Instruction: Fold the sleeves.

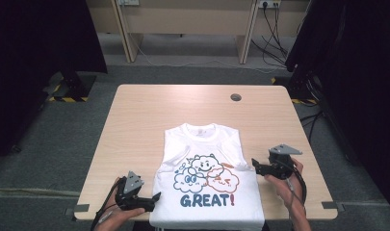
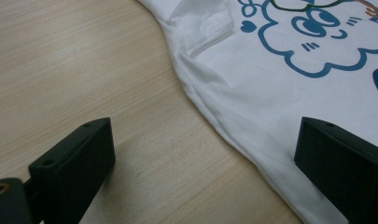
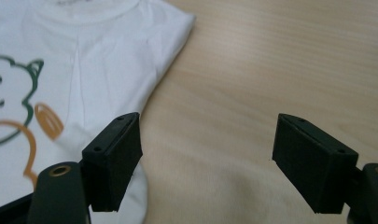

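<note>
The shirt (image 1: pixel 207 178) lies low centre on the desk (image 1: pixel 135 125), sleeves already folded in; both tongs (image 1: pixel 151 199) (image 1: pixel 255 166) released, further folding remains.

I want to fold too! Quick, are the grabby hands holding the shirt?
Left gripper: open, holding nothing, at the T-shirt edge.
Right gripper: open, holding nothing, beside the T-shirt.

T-shirt (image 1: pixel 207 144): white cloth, soft, matt, lightly creased; printed cartoon and lettering flat, matt. Worktop (image 1: pixel 144 120): pale wood-grain laminate, smooth, faint sheen. Left claw (image 2: pixel 203 163) and right claw (image 3: pixel 207 163): black plastic jaws, matt, smooth. Floor (image 1: pixel 62 144): grey carpet, rough.
</note>
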`<act>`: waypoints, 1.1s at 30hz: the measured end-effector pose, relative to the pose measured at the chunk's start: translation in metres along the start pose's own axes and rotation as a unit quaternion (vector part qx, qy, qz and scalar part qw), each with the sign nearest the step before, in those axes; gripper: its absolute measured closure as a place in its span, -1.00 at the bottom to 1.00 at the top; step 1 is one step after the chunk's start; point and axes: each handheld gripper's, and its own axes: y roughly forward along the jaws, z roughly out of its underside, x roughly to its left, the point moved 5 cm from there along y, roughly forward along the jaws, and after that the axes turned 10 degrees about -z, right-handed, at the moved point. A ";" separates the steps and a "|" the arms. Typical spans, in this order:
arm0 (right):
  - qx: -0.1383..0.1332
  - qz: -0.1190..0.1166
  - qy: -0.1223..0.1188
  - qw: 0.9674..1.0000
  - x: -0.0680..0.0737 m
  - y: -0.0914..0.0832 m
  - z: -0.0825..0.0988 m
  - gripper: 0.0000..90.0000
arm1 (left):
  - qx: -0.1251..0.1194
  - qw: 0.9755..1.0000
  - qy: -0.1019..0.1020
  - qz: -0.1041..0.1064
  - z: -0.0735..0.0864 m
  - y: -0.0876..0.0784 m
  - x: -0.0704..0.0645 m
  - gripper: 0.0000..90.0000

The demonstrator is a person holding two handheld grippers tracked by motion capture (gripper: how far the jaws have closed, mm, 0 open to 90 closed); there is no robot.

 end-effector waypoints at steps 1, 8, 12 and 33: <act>0.004 -0.001 0.000 1.000 0.001 0.005 -0.004 -0.52 | 0.000 1.000 0.000 0.000 0.000 0.000 0.000 -0.91; 0.057 -0.014 -0.048 0.997 0.018 0.036 -0.005 -0.52 | -0.001 1.000 -0.001 0.000 0.000 0.000 0.000 -0.91; 0.066 0.010 -0.044 0.997 0.013 0.035 0.003 -0.53 | -0.001 1.000 0.000 0.000 0.000 0.000 0.000 -0.91; 0.060 0.034 -0.033 0.997 0.011 0.050 -0.009 -0.60 | -0.001 1.000 -0.001 0.000 0.000 0.000 0.000 -0.91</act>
